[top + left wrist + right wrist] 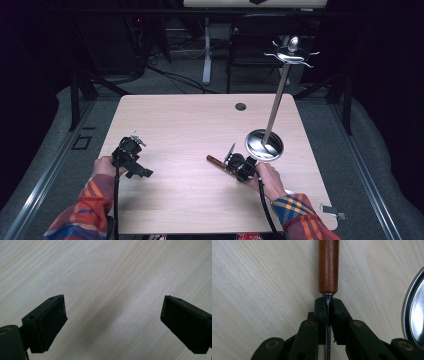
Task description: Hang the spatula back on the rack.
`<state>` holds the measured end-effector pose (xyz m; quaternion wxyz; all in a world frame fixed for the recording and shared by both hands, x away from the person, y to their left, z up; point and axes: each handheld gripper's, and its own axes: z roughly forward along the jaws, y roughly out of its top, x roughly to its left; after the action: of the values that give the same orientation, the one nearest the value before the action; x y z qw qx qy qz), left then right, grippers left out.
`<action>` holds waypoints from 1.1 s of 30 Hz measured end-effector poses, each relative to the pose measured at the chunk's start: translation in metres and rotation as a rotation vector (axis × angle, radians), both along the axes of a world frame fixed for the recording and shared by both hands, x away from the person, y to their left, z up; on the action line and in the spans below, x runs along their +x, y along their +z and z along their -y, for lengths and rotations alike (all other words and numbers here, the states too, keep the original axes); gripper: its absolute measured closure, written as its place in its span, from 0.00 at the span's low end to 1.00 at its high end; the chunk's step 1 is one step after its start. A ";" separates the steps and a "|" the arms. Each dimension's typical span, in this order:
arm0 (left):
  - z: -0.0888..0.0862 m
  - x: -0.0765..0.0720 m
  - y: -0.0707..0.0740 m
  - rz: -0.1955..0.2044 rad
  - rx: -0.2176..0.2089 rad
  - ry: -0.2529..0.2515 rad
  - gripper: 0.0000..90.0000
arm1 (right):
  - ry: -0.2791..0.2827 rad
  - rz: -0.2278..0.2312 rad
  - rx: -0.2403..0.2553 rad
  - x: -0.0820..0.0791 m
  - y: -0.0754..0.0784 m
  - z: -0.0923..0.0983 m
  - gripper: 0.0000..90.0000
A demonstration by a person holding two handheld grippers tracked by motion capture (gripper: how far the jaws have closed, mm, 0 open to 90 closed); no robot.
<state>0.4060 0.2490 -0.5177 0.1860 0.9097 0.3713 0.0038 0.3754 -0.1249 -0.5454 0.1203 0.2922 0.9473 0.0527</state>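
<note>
Right tool [328, 305] pinches a wooden-handled utensil [328, 265] on the pale wood table [180, 125]; left tool [112, 322] spread, dark room.

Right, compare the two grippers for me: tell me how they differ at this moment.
The left gripper has its jaws spread wide with bare table between them; the right gripper is clamped on the metal shank of a wooden-handled utensil. The left sits away from the steel stand; the right is beside its base. Both are hand-held, with black jaws.
</note>
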 end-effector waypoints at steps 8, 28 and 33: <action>-0.001 0.000 0.000 0.000 -0.005 0.002 0.07 | -0.017 0.027 0.057 -0.002 0.012 0.007 0.94; -0.001 0.000 0.000 -0.001 -0.008 0.000 0.07 | -0.124 0.216 0.337 -0.029 0.077 0.062 0.95; -0.001 0.000 0.000 -0.003 -0.006 -0.001 0.07 | -0.173 0.282 0.423 -0.036 0.093 0.079 0.95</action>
<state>0.4061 0.2495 -0.5175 0.1883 0.9092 0.3712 0.0013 0.3390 -0.2041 -0.4519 0.1913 0.3804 0.8607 0.2793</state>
